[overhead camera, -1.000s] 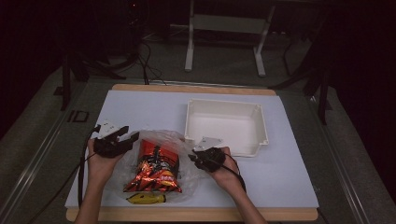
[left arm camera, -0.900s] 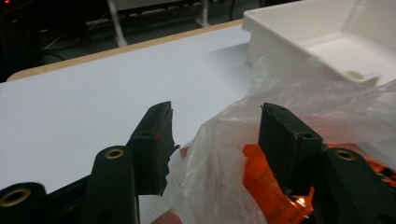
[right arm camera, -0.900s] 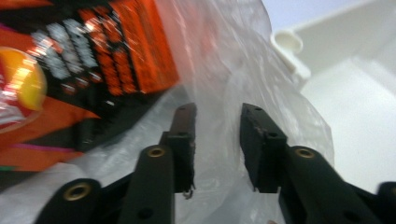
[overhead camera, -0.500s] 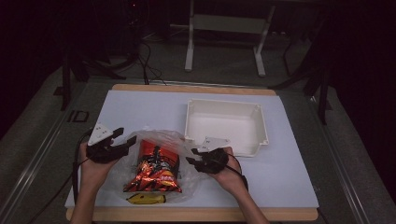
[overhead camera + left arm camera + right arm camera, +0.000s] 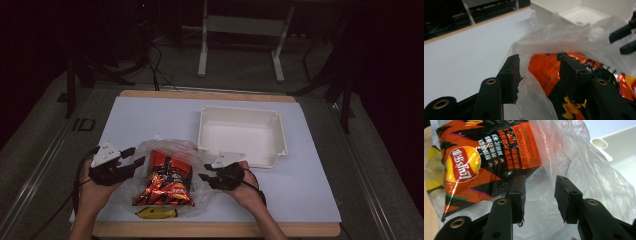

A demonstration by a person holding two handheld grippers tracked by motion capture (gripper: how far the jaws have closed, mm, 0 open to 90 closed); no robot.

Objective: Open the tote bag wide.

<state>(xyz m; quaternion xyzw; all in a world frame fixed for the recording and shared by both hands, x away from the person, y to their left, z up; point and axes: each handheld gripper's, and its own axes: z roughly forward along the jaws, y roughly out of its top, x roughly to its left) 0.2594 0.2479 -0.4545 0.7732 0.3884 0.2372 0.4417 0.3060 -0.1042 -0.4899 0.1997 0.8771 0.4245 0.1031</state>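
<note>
High view: a clear plastic bag (image 5: 167, 175) lies on the white table top (image 5: 150, 120) near its front edge, with an orange-and-black Lay's crisp packet (image 5: 165, 180) and a yellow thing (image 5: 156, 213), perhaps a banana, inside it. A white plastic tray (image 5: 242, 135) sits just behind and to the right, its front rim close to the bag. The left gripper (image 5: 131, 159) stands at the bag's left edge and the right gripper (image 5: 204, 171) at its right edge. In the left gripper view, the jaws stand part open and have just been closing, with a fold of the bag's film (image 5: 534, 82) between them; whether the pads press it I cannot tell. In the right gripper view, the jaws gape part open over loose film (image 5: 541, 202), gripping nothing.
</note>
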